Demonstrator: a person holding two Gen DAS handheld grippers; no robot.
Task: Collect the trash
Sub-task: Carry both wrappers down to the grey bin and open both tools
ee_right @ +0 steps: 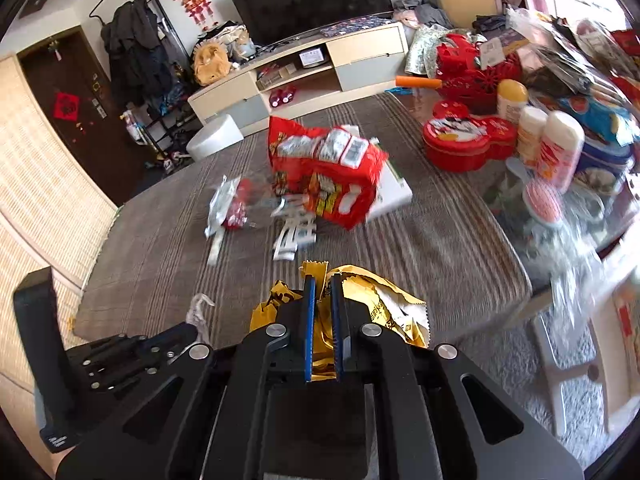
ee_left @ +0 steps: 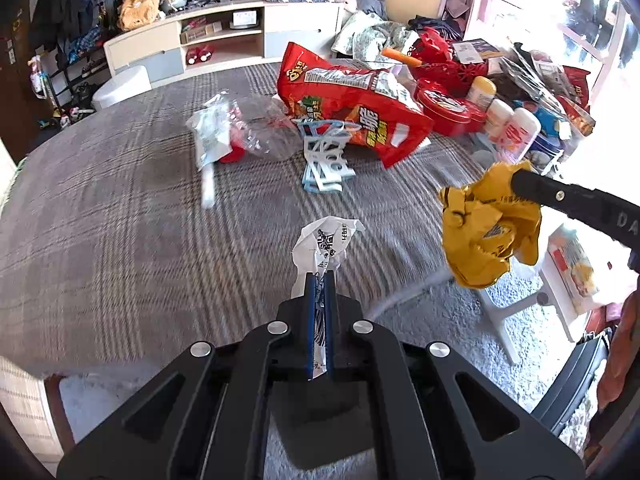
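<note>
My left gripper (ee_left: 319, 276) is shut on a crumpled white printed wrapper (ee_left: 326, 240) and holds it above the near edge of the table. My right gripper (ee_right: 322, 278) is shut on a crumpled gold wrapper (ee_right: 380, 304); it also shows in the left wrist view (ee_left: 486, 228) at the right, held off the table's edge. More trash lies mid-table: a big red snack bag (ee_left: 352, 100), a clear plastic wrapper with red inside (ee_left: 244, 132) and blue-white plastic pieces (ee_left: 324, 160). The left gripper also shows at lower left in the right wrist view (ee_right: 192, 320).
The table has a grey plaid cloth (ee_left: 120, 208). Red tins (ee_right: 464, 140), white bottles (ee_right: 556, 152) and packets crowd its right side. A white stool (ee_left: 520, 304) stands on the carpet at right. A TV cabinet (ee_right: 312, 68) stands beyond.
</note>
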